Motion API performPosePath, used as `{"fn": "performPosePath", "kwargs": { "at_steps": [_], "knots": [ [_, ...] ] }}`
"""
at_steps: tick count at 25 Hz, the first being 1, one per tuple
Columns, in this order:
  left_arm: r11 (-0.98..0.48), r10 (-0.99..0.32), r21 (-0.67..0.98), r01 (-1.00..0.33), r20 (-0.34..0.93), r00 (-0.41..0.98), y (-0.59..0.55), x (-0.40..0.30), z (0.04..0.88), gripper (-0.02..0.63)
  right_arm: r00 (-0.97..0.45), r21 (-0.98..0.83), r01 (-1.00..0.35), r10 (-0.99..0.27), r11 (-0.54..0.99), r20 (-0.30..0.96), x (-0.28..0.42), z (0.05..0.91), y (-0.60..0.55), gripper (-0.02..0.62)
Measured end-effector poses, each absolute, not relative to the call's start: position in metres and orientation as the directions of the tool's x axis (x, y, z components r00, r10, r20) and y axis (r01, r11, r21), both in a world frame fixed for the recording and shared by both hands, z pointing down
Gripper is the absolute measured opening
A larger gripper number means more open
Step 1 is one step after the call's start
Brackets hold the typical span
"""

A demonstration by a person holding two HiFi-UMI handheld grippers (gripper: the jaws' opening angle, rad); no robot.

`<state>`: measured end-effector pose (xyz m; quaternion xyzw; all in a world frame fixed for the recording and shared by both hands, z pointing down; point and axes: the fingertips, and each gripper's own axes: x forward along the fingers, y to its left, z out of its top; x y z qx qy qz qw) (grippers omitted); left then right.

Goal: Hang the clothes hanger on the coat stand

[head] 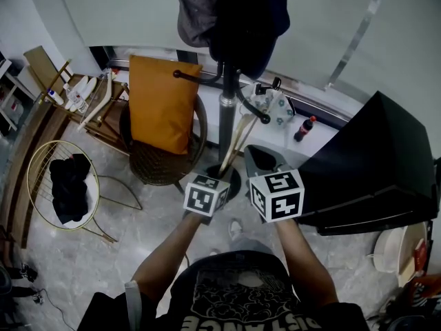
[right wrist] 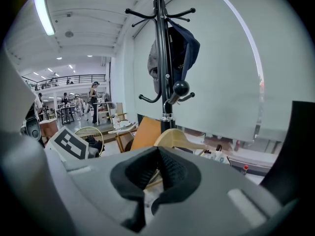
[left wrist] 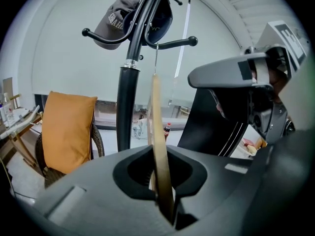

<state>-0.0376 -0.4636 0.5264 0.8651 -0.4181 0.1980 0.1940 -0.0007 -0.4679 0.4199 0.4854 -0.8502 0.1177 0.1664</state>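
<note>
The left gripper pinches the wooden hanger tight. The hanger stands up tall, right beside the black coat stand. Its thin hook reaches up to one arm of the stand. The right gripper has its jaws pressed together, with the hanger just past them. A cap hangs on the stand.

My left tongs pinch the pale wooden hanger edge-on and upright, just beside the black coat stand pole.
</note>
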Motion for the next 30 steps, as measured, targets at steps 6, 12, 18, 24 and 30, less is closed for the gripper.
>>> {"fn": "performPosePath", "kwargs": {
  "at_steps": [6,12,18,24,30],
  "knots": [
    [-0.578,-0.642,0.163,-0.799,0.514,0.569,-0.463,-0.038,0.527,0.029,-0.470,-0.045,-0.868,-0.788,0.495,0.397,0.001,0.420,-0.466,0.000],
    [-0.578,-0.641,0.154,-0.801,0.521,0.563,-0.462,-0.038,0.527,0.029,-0.463,-0.053,-0.873,-0.792,0.484,0.398,0.005,0.421,-0.461,0.000],
    [-0.602,-0.601,0.202,-0.773,0.523,0.605,-0.454,-0.031,0.526,0.031,-0.454,-0.059,-0.881,-0.802,0.470,0.390,0.009,0.421,-0.454,0.000],
    [-0.595,-0.615,0.183,-0.782,0.523,0.590,-0.450,-0.036,0.523,0.046,-0.448,-0.069,-0.886,-0.808,0.458,0.383,0.009,0.421,-0.445,0.000],
    [-0.591,-0.626,0.160,-0.791,0.528,0.574,-0.444,-0.040,0.525,0.106,-0.440,-0.075,-0.891,-0.815,0.447,0.377,0.008,0.421,-0.437,0.000]
  ]
}}
